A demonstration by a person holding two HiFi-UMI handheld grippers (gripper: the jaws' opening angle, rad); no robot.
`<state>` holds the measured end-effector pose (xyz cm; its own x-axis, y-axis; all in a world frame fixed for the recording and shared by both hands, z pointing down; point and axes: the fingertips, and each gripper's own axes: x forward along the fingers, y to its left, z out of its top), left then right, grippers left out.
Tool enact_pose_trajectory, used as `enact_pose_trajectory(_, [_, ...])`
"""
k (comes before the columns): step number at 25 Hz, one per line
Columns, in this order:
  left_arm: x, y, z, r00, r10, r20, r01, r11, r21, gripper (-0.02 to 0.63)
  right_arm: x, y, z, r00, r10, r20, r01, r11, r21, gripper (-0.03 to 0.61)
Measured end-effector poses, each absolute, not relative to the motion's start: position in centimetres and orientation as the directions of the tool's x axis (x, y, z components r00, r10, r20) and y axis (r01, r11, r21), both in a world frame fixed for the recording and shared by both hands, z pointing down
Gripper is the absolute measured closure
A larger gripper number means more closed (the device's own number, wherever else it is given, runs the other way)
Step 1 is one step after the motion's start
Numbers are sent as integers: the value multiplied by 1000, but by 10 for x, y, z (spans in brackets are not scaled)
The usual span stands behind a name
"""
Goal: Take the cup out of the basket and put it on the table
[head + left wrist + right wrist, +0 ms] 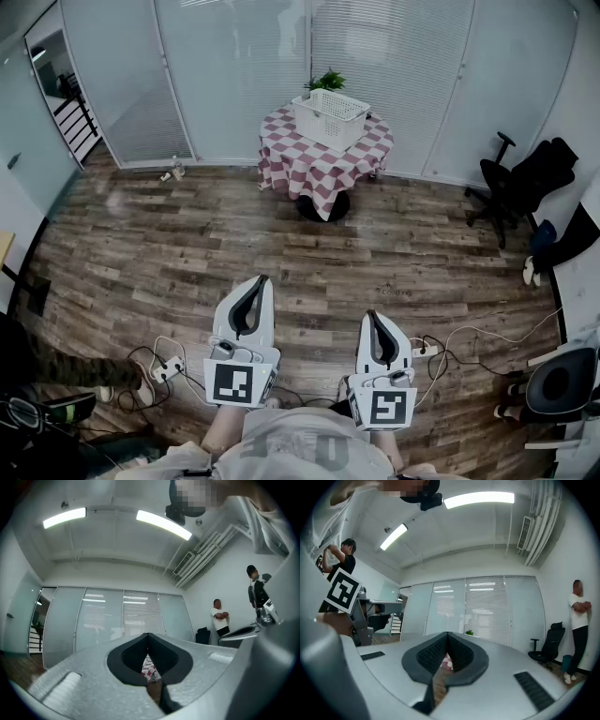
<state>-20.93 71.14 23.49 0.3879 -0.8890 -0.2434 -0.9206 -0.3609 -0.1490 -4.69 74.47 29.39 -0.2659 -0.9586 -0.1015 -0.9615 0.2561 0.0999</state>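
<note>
Far across the room a white basket (330,117) stands on a small round table (319,164) with a red and white checked cloth. No cup shows; the inside of the basket is hidden from here. My left gripper (263,279) and right gripper (371,314) are held side by side near my body, well short of the table, and both point toward it. In the left gripper view the left gripper (148,635) has its jaws together with nothing between them. The right gripper (448,633) looks the same in its own view. A sliver of the checked cloth (149,667) shows through the gap.
Wooden floor lies between me and the table. Cables and power strips (167,367) lie near my feet. A black office chair (502,183) stands at the right, a green plant (326,82) behind the basket. One person (219,617) stands by the wall, another (340,557) beside me.
</note>
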Motion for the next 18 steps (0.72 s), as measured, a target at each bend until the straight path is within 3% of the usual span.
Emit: enact_pose_trajectory(18, [-150, 685, 253, 419, -887, -192, -906, -397, -145, 611, 11, 725, 311, -236, -967, -101, -971, 232, 54, 569])
